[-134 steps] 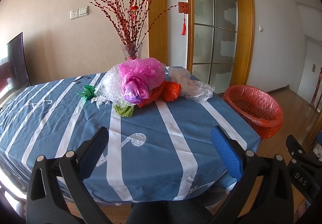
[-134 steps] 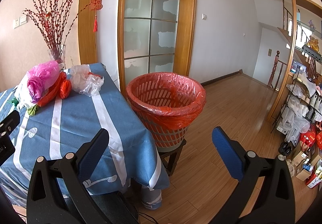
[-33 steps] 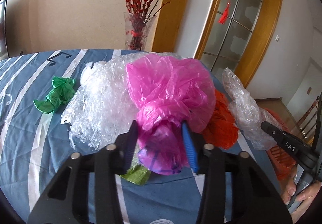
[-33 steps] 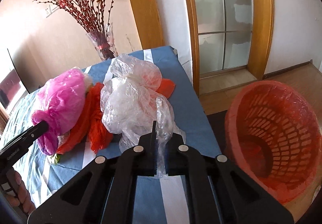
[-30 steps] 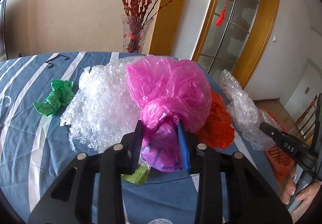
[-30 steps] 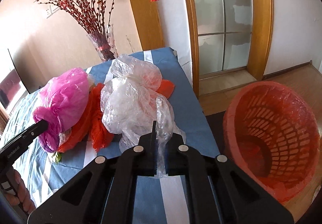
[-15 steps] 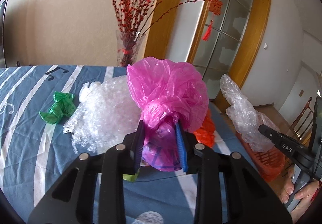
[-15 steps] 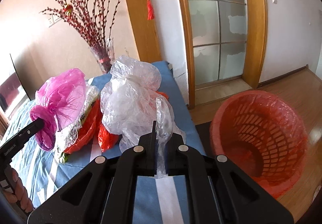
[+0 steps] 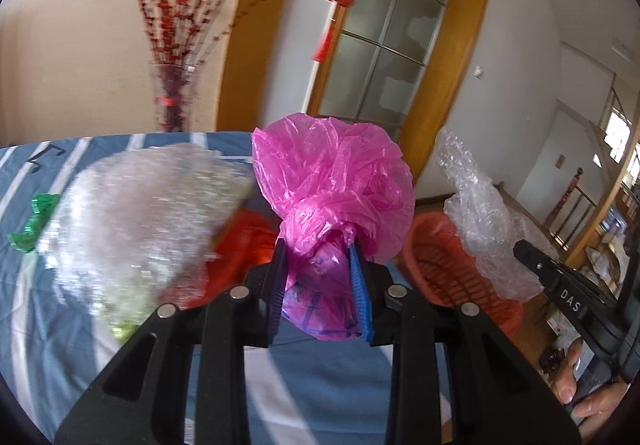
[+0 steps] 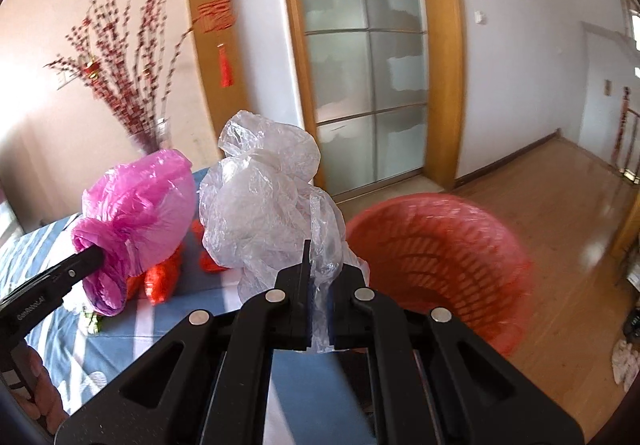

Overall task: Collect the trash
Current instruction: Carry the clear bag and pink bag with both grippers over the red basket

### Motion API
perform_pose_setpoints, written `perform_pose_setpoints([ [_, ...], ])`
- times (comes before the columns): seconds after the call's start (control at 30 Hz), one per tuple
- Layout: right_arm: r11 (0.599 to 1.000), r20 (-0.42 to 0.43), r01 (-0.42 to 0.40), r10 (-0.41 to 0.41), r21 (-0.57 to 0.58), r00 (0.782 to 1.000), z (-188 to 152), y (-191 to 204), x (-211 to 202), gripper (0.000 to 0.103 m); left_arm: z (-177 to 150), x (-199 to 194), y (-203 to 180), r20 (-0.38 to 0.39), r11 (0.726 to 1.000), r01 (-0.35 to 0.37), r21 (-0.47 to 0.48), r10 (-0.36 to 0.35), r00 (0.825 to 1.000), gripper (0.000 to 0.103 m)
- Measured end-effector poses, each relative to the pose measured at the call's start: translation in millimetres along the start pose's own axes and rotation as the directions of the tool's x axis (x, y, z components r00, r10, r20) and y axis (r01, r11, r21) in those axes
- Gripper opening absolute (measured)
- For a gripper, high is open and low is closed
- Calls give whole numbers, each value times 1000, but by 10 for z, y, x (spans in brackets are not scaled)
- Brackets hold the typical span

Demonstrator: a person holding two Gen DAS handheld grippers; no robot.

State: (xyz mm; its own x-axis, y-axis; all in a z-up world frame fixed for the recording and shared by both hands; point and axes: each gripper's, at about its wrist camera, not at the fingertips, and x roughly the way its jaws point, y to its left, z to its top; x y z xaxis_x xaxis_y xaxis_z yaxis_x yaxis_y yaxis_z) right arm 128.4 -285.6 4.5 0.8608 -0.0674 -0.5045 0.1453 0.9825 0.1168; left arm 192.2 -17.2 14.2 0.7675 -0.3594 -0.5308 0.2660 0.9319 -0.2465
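Note:
My left gripper [image 9: 318, 253] is shut on a pink plastic bag [image 9: 336, 185] and holds it above the blue striped tablecloth [image 9: 24, 325]. The pink bag also shows in the right wrist view [image 10: 140, 205]. My right gripper [image 10: 318, 277] is shut on a clear plastic bag [image 10: 268, 197], held up beside the table's right end; it also shows in the left wrist view [image 9: 480, 221]. The red trash basket [image 10: 440, 261] with a red liner stands to the right, below the table edge. On the table lie a bubble-wrap heap [image 9: 140, 217], red bags [image 9: 240, 245] and a green scrap [image 9: 32, 225].
A glass vase of red branches [image 9: 172, 101] stands at the table's far edge. A wood-framed glass door [image 10: 360, 57] is behind the basket. Wooden floor [image 10: 560, 197] stretches to the right, with shelves of clutter at the far right.
Both grippers have lifted their bags off the table and swung right toward the red basket. The basket now sits closer to the middle of both views.

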Motion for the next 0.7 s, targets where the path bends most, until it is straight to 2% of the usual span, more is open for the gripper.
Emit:
perform_pose_setpoints([
  [0.3,991,34,126,-128,52,991,-32,-405,-102,5,-19,342,-474,-63,996,80,29,-79,995,30],
  [0.7,975,20,181,-185,128,983,-58,-752,1,5,-25,787,-905,-131,987,150,64,-140,981,31],
])
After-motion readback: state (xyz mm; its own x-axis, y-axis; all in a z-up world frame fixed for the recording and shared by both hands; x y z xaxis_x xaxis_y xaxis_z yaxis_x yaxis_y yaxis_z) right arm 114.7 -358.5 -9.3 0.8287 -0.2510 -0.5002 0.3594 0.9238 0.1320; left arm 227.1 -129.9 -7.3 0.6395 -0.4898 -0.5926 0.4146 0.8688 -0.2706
